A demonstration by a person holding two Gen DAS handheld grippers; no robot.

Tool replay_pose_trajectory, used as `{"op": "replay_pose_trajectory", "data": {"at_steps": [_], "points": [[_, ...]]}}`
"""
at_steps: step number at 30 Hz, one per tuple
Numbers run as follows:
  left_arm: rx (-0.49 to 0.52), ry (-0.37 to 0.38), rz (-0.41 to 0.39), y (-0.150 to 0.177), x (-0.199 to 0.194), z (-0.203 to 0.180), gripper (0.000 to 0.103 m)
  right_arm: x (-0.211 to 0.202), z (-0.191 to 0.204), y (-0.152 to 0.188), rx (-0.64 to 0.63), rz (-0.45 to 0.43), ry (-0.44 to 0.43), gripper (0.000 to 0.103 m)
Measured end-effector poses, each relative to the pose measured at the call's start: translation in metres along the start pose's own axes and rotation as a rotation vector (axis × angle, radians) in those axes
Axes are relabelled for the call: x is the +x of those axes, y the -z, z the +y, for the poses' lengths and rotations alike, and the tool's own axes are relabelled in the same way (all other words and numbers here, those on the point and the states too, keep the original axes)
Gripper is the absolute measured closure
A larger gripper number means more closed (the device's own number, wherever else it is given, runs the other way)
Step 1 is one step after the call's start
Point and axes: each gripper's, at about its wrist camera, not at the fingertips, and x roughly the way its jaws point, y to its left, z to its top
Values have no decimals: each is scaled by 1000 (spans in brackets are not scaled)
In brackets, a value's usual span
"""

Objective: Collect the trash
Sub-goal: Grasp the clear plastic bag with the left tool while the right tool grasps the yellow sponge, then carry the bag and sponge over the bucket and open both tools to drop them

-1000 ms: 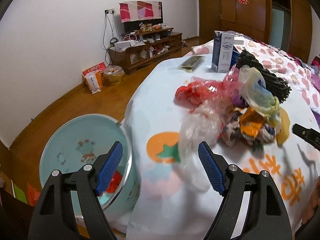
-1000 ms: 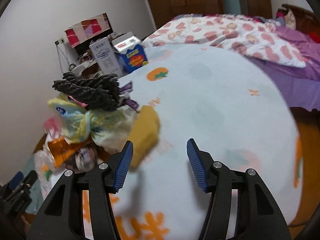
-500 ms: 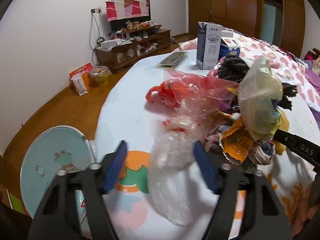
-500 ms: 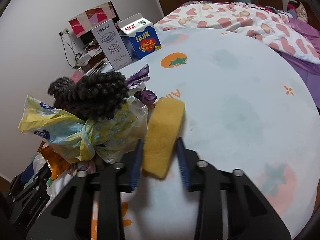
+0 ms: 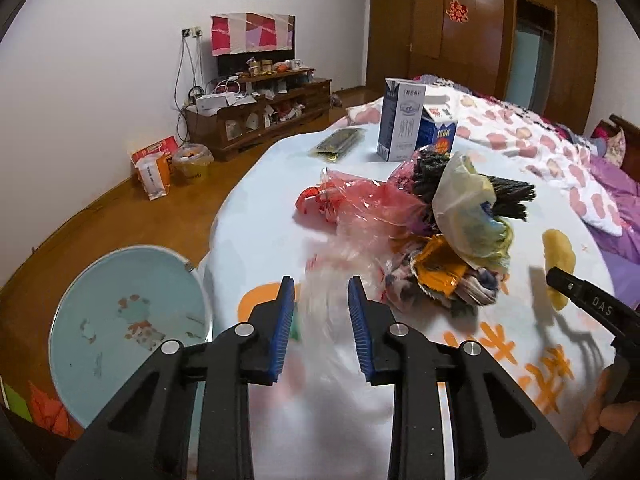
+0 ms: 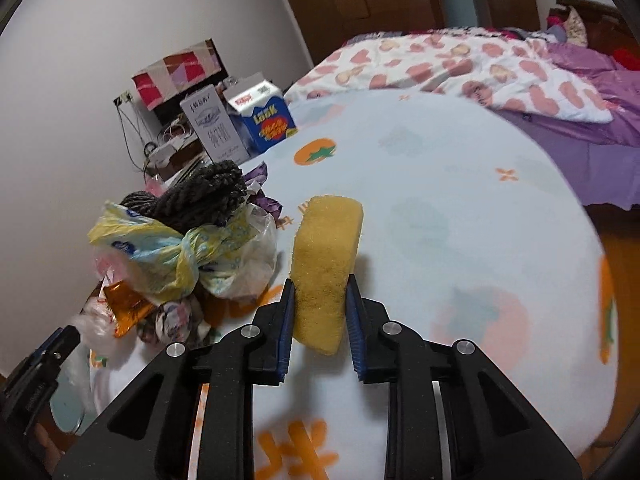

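A heap of trash lies on the round table: a red plastic bag [image 5: 352,200], a knotted yellow-and-white bag [image 5: 468,208], a black knitted piece [image 6: 208,192] and an orange wrapper [image 5: 438,276]. My left gripper [image 5: 321,320] is closing, its blue pads against a crumpled clear plastic bag [image 5: 324,300] at the heap's near edge. My right gripper [image 6: 320,312] is closing too, and its pads squeeze the lower end of a yellow sponge [image 6: 326,248], which stands upright just right of the heap. A light blue bin [image 5: 120,272] stands on the floor to the left of the table.
The table wears a white cloth [image 5: 260,232] with orange prints. Two cartons [image 5: 400,120] and a dark flat packet [image 5: 338,142] sit at its far side. A bed with a heart-patterned quilt [image 6: 480,60] is to the right. A low cabinet [image 5: 256,120] lines the far wall.
Both grippers went from wide open to narrow. The left moved forward from over the bin and closed around the clear bag; the right closed on the sponge, now upright between its pads.
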Motion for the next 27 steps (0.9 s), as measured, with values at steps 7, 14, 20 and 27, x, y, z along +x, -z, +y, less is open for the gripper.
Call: {"op": "replay_pose_trajectory", "data": {"at_steps": [7, 14, 20, 27], "points": [[-26, -8, 24, 9, -6, 6, 74, -16, 13, 13, -60, -4, -16, 78], [23, -36, 20, -1, 19, -9, 44, -23, 20, 16, -93, -12, -5, 78], [73, -27, 67, 6, 43, -23, 65, -22, 14, 18, -90, -1, 9, 78], [87, -26, 30, 6, 14, -22, 71, -28, 18, 19, -95, -21, -1, 78]]}}
